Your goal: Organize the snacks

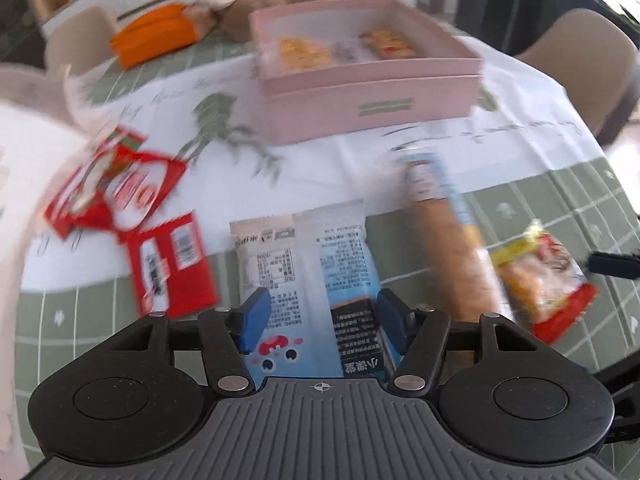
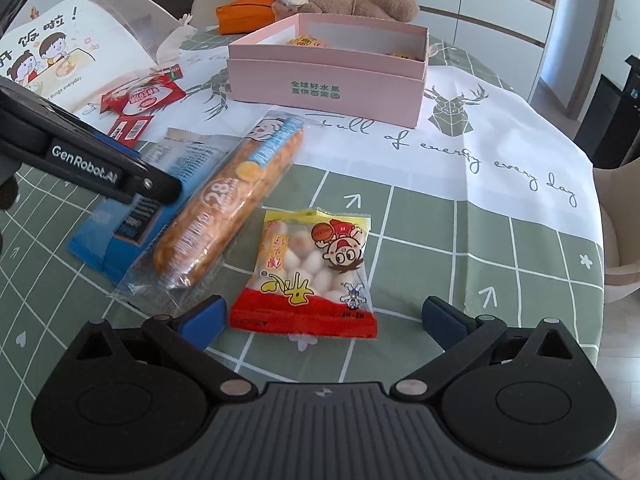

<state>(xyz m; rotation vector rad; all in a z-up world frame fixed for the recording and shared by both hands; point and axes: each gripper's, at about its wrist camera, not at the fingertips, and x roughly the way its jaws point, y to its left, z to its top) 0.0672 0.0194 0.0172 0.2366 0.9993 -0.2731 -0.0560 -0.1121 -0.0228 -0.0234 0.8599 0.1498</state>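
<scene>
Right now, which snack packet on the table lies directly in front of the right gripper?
The yellow-and-red packet of white balls, lying between the open right gripper's fingers; the long orange cracker roll lies further left.

Left tool point(image 1: 318, 316) angled downward, jaws parted; right tool point(image 2: 322, 318) angled downward, jaws wide.

L gripper point(image 1: 320, 312) points down at a pale blue snack packet point(image 1: 316, 276) lying flat between its blue pads point(image 1: 254, 312), pads apart w/ no clear contact. Red packets point(image 1: 132, 216) lie to the left, a long orange snack stick point(image 1: 456, 248) and a yellow-red bag point(image 1: 540, 276) to the right. Pink box point(image 1: 360, 76) w/ snacks inside sits further back on the tablecloth point(image 1: 520, 148). View blurred.
</scene>
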